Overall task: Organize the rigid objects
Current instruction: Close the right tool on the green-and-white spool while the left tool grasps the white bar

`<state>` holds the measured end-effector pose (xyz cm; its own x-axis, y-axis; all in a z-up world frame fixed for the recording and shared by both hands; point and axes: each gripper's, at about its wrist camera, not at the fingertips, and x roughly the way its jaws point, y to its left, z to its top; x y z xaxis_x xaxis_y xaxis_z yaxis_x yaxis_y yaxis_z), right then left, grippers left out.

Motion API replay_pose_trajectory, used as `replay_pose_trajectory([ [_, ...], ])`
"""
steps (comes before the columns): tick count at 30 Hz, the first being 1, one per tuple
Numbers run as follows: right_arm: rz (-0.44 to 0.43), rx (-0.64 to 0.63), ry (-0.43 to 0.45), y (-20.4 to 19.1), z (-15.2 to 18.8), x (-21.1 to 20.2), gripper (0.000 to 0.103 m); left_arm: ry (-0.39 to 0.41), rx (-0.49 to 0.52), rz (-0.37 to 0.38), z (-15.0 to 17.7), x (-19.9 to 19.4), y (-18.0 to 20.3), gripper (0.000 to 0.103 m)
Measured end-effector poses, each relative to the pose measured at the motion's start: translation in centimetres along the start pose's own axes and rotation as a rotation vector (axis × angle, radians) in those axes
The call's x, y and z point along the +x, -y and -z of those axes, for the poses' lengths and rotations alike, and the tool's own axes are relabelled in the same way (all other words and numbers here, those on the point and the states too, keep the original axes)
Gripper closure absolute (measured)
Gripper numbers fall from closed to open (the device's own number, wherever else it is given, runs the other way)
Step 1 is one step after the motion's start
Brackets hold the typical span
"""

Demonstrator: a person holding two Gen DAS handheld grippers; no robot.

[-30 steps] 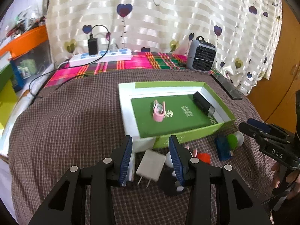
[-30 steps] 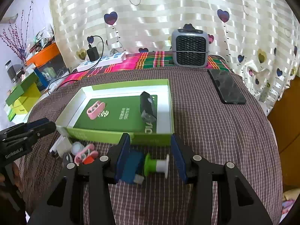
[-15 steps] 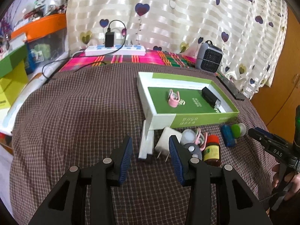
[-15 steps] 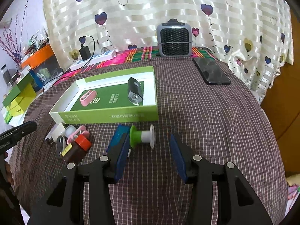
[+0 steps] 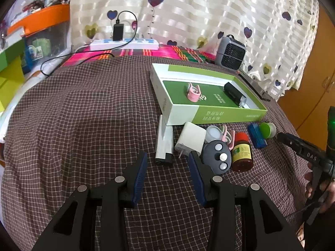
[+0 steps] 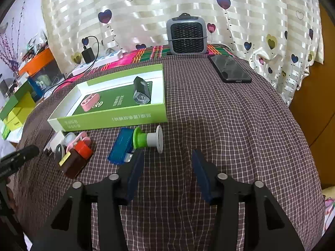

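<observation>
The checkered tablecloth (image 5: 83,115) lies under everything. On it my green box (image 6: 117,119) holds a pink clip (image 5: 193,92) and a black device (image 5: 233,93). Along its near wall sit a white charger (image 5: 191,139), a brown bottle (image 5: 241,153) and a blue case (image 6: 122,145). My left gripper (image 5: 167,165) and right gripper (image 6: 167,163) hover spread wide, holding nothing.

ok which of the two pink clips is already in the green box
The pink clip lying on the dark green insert inside the green box. The other pink clip sits outside on the checked cloth, wedged among the loose items by the red-capped bottle.
</observation>
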<state>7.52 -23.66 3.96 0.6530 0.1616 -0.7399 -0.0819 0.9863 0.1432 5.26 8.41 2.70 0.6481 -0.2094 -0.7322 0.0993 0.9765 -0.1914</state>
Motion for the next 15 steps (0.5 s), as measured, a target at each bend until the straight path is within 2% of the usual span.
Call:
replay_pose_trajectory([
  [15, -0.035, -0.011, -0.013, -1.5, -1.7, 2.3, 0.048, -0.026, -0.002, 0.021, -0.2, 1.4, -0.6, 0.063],
])
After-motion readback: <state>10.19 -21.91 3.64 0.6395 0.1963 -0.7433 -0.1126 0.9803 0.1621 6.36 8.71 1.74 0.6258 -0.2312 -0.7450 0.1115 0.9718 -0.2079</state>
